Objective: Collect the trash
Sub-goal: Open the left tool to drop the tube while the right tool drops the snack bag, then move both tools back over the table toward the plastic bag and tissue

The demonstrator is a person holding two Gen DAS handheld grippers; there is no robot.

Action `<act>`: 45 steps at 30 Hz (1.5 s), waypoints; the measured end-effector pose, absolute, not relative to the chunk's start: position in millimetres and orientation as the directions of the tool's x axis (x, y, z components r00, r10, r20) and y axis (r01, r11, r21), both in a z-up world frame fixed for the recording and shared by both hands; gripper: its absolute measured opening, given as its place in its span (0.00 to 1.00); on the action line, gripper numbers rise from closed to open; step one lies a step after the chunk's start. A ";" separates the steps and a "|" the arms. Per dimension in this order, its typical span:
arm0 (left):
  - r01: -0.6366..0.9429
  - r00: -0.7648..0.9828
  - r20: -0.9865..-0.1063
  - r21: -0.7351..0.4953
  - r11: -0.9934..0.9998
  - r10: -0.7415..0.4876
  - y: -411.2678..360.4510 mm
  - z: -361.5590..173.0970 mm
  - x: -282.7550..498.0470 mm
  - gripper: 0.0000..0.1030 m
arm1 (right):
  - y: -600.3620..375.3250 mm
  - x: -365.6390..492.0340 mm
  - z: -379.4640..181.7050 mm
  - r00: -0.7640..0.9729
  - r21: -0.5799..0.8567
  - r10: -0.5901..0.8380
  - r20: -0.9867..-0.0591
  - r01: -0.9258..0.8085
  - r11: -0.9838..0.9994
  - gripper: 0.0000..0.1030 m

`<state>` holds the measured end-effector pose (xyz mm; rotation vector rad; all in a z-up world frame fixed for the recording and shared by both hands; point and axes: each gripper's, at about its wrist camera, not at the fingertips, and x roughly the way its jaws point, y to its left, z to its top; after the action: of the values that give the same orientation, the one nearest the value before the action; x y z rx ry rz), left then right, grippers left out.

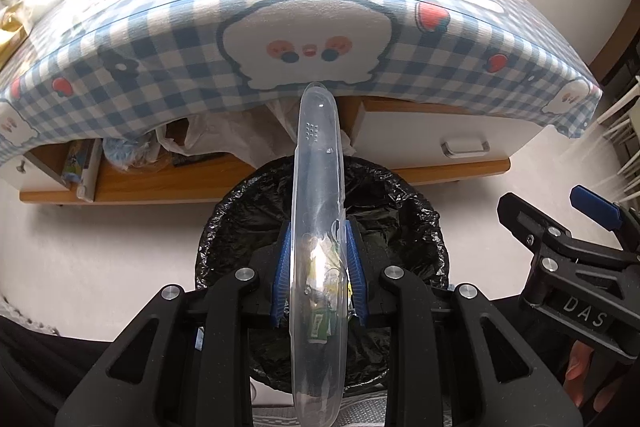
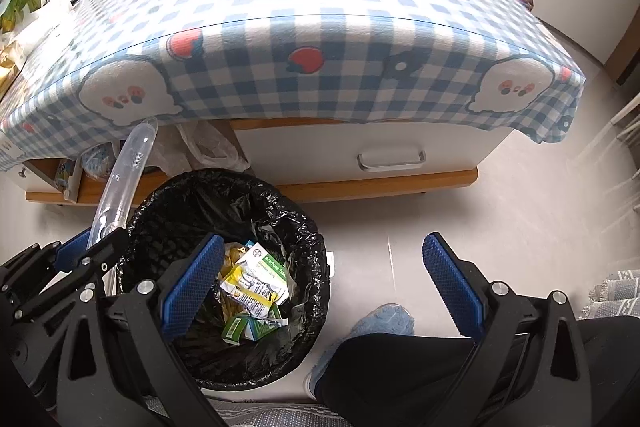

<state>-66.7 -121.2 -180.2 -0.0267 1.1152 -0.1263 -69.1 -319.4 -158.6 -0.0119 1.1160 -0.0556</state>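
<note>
Above the trash bin (image 1: 400, 211), left jaws clamp a clear plastic lid (image 1: 318, 187); right jaws gape empty.

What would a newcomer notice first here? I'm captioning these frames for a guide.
A clear plastic container, clamped edge-on in the left hand-held gripper, hangs over the black-lined trash bin. Crumpled boxes and wrappers already lie in the bin. Behind it spreads a blue checkered tablecloth with cartoon faces.
</note>
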 end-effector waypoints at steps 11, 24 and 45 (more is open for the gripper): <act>0.066 0.447 -0.889 -0.071 0.995 -0.093 -107.7 -170.9 -67.2 0.48 | -313.7 -67.1 -153.2 0.456 -0.037 -0.044 -0.889 0.024 0.999 0.92; 0.009 0.520 -0.852 -0.057 0.998 -0.053 -73.0 -135.5 -71.1 0.79 | -285.6 -56.9 -130.1 0.518 -0.021 0.005 -0.855 -0.043 0.999 0.92; -0.034 0.607 -0.793 -0.077 0.996 -0.040 -23.5 -65.0 -9.7 0.94 | -264.9 5.7 -66.0 0.634 -0.041 0.040 -0.773 -0.112 0.993 0.92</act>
<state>-9.7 -23.5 -65.0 -0.0876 0.9183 -0.0035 5.7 -264.9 -66.0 -0.0878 0.8805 0.0870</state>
